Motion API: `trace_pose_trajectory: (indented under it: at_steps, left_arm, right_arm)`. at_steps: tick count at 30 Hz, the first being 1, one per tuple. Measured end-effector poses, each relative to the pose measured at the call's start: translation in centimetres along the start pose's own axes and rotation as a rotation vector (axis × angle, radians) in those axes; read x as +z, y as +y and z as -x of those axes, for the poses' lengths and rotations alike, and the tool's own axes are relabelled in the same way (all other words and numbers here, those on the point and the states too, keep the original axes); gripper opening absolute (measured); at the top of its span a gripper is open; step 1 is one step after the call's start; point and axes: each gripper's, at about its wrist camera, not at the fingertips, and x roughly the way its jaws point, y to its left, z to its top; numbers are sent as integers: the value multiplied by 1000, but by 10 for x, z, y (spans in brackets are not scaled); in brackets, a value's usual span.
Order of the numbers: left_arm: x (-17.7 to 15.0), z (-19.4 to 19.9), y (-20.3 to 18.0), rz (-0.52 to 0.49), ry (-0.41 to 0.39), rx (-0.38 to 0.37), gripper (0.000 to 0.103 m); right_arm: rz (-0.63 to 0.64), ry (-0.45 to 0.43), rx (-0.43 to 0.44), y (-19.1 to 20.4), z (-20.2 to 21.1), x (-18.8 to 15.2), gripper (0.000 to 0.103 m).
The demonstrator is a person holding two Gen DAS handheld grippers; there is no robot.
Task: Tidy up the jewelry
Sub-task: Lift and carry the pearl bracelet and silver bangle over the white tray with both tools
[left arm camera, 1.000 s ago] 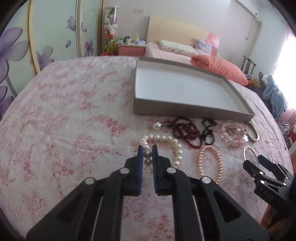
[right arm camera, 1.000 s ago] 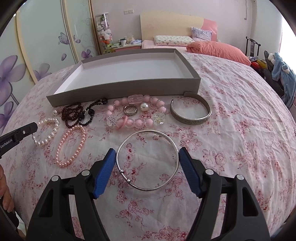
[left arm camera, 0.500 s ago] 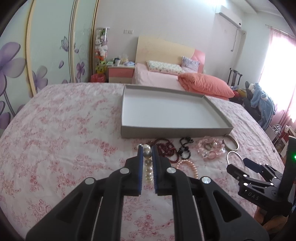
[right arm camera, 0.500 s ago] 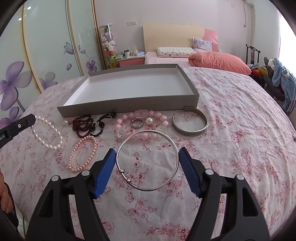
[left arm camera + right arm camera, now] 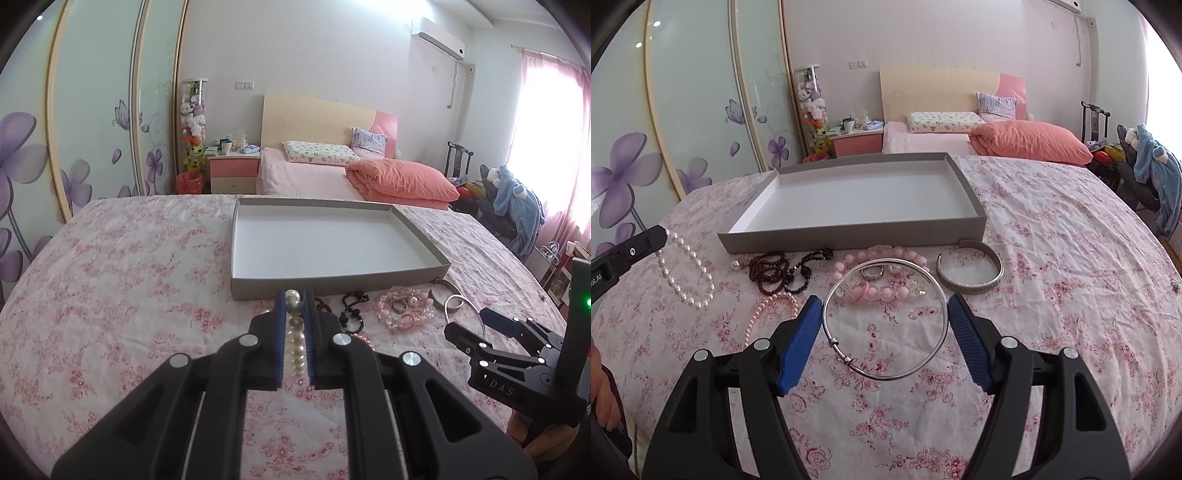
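My left gripper (image 5: 295, 295) is shut on a white pearl bracelet (image 5: 294, 343) and holds it above the bedspread; it hangs from the fingers in the right wrist view (image 5: 687, 275). My right gripper (image 5: 884, 306) is shut on a thin silver bangle (image 5: 886, 321), lifted off the cloth; it also shows in the left wrist view (image 5: 463, 306). An empty grey tray (image 5: 332, 282) with a white floor lies beyond both, also seen in the right wrist view (image 5: 849, 238).
On the floral bedspread in front of the tray lie a dark red bead bracelet (image 5: 770, 271), a black bead string (image 5: 805, 267), a pink pearl bracelet (image 5: 768, 314), a pink chunky bracelet with rings (image 5: 886, 273) and a silver cuff (image 5: 971, 269). A loose pearl (image 5: 735, 264) lies near the tray.
Both grippers have risen from the bedspread. The pearl bracelet has come up off the cloth in the left gripper, and the silver bangle has lifted in the right gripper.
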Motion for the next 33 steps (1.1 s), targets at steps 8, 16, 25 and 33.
trace_pose_trajectory:
  at_steps: [8, 16, 25, 33]
  left_arm:
    - [9, -4, -9, -42, -16, 16, 10]
    - [33, -12, -24, -98, -60, 42, 10]
    - [72, -46, -27, -102, -79, 51, 10]
    - [99, -104, -17, -63, -42, 80, 10]
  right_arm:
    - [15, -83, -3, 0, 10, 20, 70]
    - [42, -197, -26, -3, 15, 55, 70]
    - [56, -290, -37, -6, -4, 98, 70]
    - [53, -279, -53, -10, -51, 120, 70]
